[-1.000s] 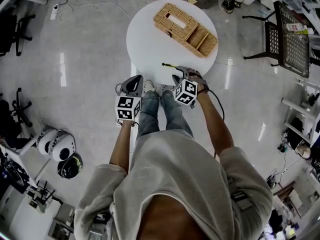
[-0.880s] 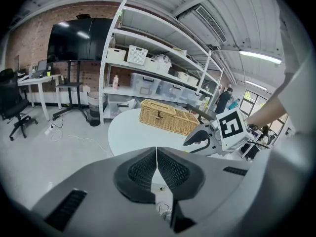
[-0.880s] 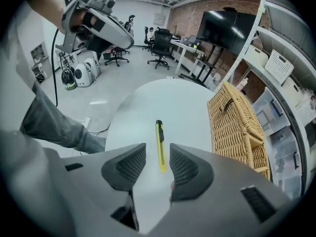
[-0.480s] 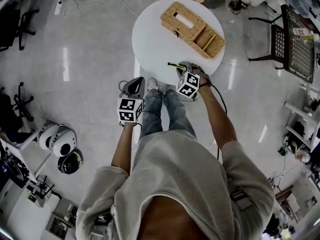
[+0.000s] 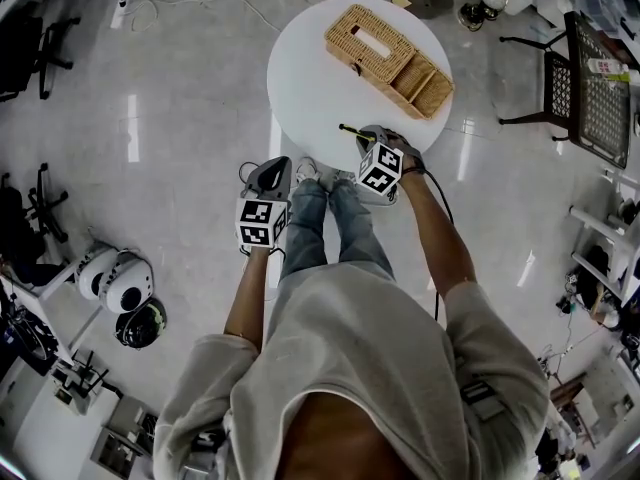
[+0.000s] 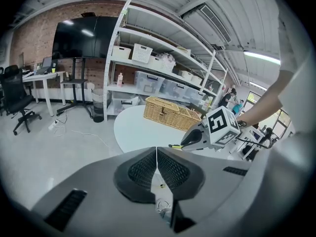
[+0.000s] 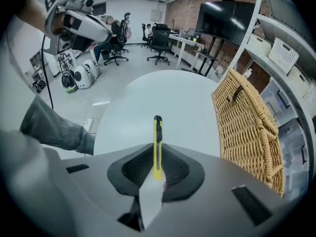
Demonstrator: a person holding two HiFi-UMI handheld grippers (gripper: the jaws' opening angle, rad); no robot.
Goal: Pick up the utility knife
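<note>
Your utility knife is bright yellow with a black slider and black tip. The round table under it is plain white. At its far right, the wicker basket is tan, woven. The floor is glossy pale grey; your jeans are faded blue.

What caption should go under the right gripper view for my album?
The right gripper's jaws have just been closing and now pinch the yellow utility knife over the white table.

grey sweatshirt, blue jeans; grey left gripper and right gripper carry black-and-white marker cubes.
</note>
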